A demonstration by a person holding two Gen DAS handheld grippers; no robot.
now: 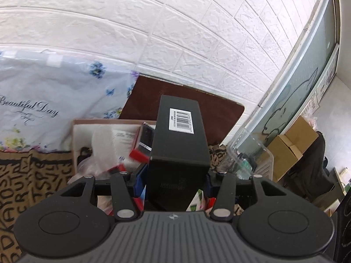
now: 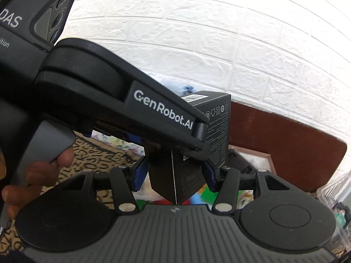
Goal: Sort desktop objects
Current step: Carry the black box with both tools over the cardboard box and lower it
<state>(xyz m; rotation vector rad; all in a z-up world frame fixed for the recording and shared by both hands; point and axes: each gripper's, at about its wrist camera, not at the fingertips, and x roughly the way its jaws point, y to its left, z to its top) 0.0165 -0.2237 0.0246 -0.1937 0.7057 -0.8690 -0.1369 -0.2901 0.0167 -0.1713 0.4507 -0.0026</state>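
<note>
A: Start at the left; what's over there?

B: A floral bag (image 1: 43, 92) leaning on the white wall, a letter-print cloth (image 1: 26, 175) over the worktop, then an open tray (image 1: 76, 127) crammed with red bits and paper; just right of it a brown board (image 1: 219, 109), and a clear plastic tub (image 1: 245, 153) at the far right.

A: And the black box?

B: The black box (image 1: 179, 135) is lifted above the tray, barcode label up; the left hand-held gripper (image 1: 174, 180) has its blue pads pressed on the box's two sides; it's pinching it.

A: The right one?

B: From its camera, the right hand-held gripper (image 2: 175, 175) has the same box's lower corner between its blue fingers (image 2: 140, 171); the pads look close on it, but whether they truly bite I cannot tell; the left tool crosses right over it.

A: So which step?

B: I'd say mid-carry, maybe a handover; next it needs one firm grip, the other loosened, then a free spot chosen, for that tray looks full.
</note>
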